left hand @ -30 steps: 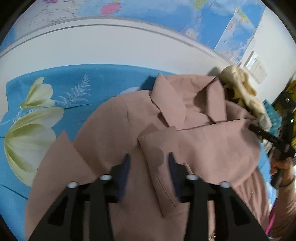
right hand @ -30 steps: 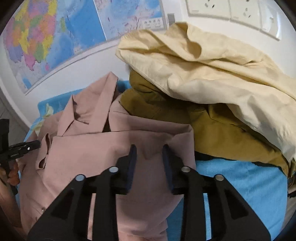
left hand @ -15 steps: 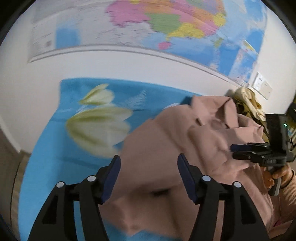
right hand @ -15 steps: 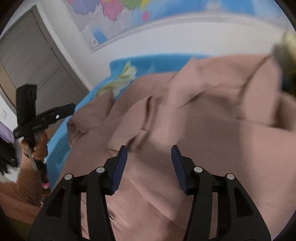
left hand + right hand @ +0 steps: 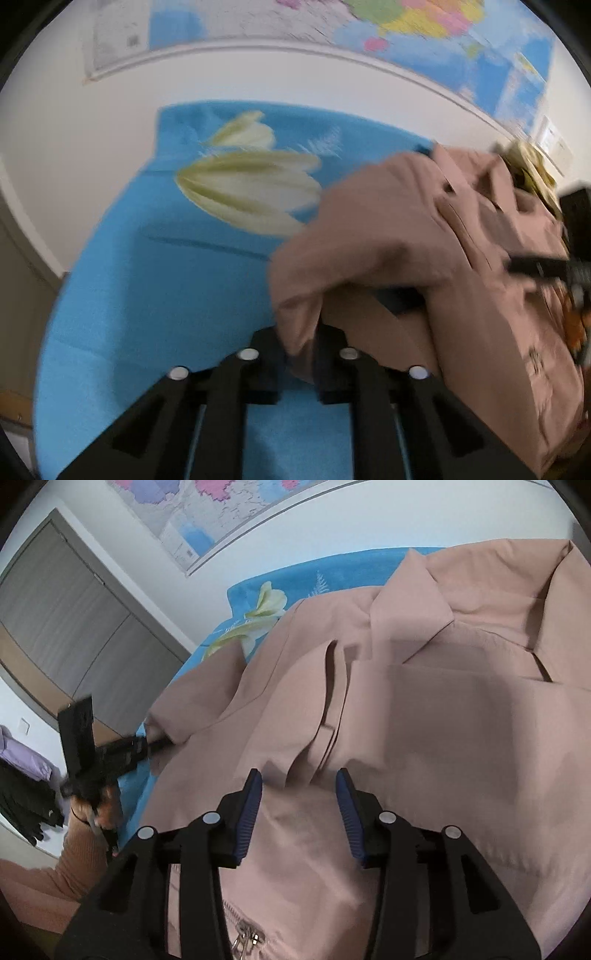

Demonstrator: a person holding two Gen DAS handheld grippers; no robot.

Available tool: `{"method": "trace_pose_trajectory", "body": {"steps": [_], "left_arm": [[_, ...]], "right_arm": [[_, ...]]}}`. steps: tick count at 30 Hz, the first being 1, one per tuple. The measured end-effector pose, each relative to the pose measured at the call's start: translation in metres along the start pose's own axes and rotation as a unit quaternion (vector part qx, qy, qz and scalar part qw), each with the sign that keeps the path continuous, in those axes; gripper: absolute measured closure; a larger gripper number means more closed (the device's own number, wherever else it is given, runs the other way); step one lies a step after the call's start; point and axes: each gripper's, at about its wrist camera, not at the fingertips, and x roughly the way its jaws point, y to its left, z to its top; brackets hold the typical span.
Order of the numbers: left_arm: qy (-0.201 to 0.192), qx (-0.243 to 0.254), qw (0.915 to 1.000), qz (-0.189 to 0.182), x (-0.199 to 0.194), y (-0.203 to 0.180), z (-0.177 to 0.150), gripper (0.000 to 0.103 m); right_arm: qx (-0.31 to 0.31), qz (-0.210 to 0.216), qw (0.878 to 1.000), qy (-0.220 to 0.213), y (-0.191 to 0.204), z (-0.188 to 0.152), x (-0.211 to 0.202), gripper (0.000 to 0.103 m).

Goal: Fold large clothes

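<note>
Swung out from over the jacket's (image 5: 424, 236) chest to its left edge; left gripper (image 5: 300, 354) jaws just closed, now clamped on a hanging fold of sleeve. Right gripper (image 5: 299, 794) jaws just narrowed but apart, hovering over the front placket, nothing pinched. Jacket spread collar-away on the blue bedspread (image 5: 155, 295), long axis running from grippers toward the wall. Open bedspread to the left of the sleeve; clothes pile (image 5: 532, 173) crowding the far right.

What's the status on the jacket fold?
Left gripper just closed on the dusty-pink jacket's sleeve end. Right gripper open above the front, closing slightly. Nothing in the way.
</note>
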Motion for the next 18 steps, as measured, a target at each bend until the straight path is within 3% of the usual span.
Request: {"method": "trace_pose_trajectory", "body": {"steps": [3, 6, 7, 8, 9, 10, 12, 15, 16, 18], "left_arm": [[-0.076, 0.029, 0.9941, 0.071, -0.040, -0.008, 0.020, 0.095], [-0.138, 0.093, 0.9817, 0.092, -0.081, -0.034, 0.030, 0.088], [-0.147, 0.133, 0.9720, 0.127, -0.086, -0.046, 0.029, 0.082], [-0.148, 0.156, 0.9651, 0.150, -0.086, -0.054, 0.027, 0.069], [-0.141, 0.173, 0.9607, 0.165, -0.083, -0.058, 0.024, 0.064], [-0.129, 0.172, 0.9638, 0.157, -0.079, -0.058, 0.022, 0.061], [-0.088, 0.145, 0.9784, 0.118, -0.068, -0.044, 0.015, 0.062], [-0.036, 0.069, 0.9944, 0.071, -0.055, -0.011, 0.000, 0.054], [-0.020, 0.034, 0.9986, 0.037, -0.052, 0.001, -0.008, 0.053], [-0.008, -0.009, 0.9999, 0.006, -0.049, 0.012, -0.027, 0.048]], "right_arm": [[-0.007, 0.004, 1.000, -0.004, 0.003, -0.004, -0.007, 0.060], [-0.036, 0.002, 0.999, -0.014, 0.018, -0.003, -0.012, 0.059], [-0.043, -0.001, 0.999, -0.018, 0.022, -0.002, -0.012, 0.054], [-0.048, 0.004, 0.999, -0.018, 0.026, -0.001, -0.011, 0.052], [-0.050, 0.009, 0.999, -0.017, 0.029, -0.001, -0.010, 0.051], [-0.053, 0.011, 0.998, -0.015, 0.033, -0.002, -0.009, 0.050], [-0.065, 0.019, 0.998, -0.008, 0.041, -0.005, -0.005, 0.050], [-0.078, 0.016, 0.997, 0.001, 0.049, -0.009, 0.000, 0.048], [-0.078, 0.019, 0.997, 0.005, 0.050, -0.010, 0.002, 0.048], [-0.077, 0.025, 0.997, 0.009, 0.052, -0.011, 0.004, 0.048]]}}
